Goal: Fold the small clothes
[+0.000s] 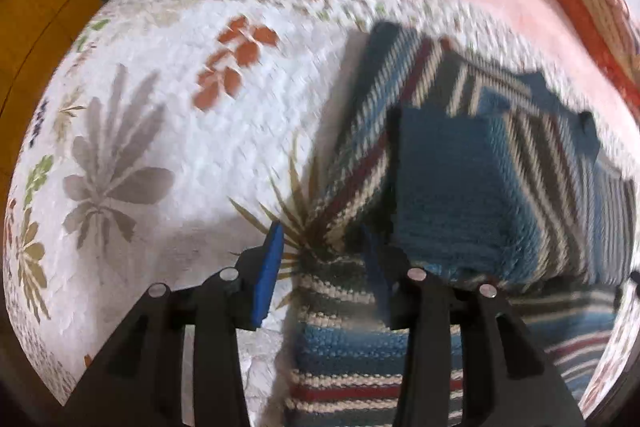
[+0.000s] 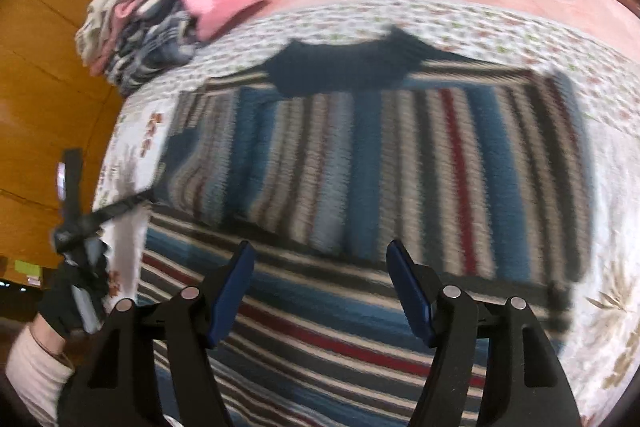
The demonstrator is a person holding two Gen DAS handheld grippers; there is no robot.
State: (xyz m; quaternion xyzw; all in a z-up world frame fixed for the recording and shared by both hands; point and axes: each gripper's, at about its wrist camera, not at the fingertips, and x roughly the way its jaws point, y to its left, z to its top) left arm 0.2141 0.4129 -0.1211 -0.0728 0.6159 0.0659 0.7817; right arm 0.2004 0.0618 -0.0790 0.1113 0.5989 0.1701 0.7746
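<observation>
The striped knit garment (image 2: 360,163) lay partly folded on the floral quilt (image 1: 168,131), filling the centre of the right wrist view and the right half of the left wrist view, with one flap of blue, grey, cream and red stripes turned over the rest. The left gripper (image 1: 324,267) hung at the bottom centre of its frame over the garment's near left edge, jaws wide with nothing between them — the right gripper (image 2: 320,283) likewise stood wide and empty above the lower stripes. A pile of clothes (image 2: 160,7) sat at the upper left.
</observation>
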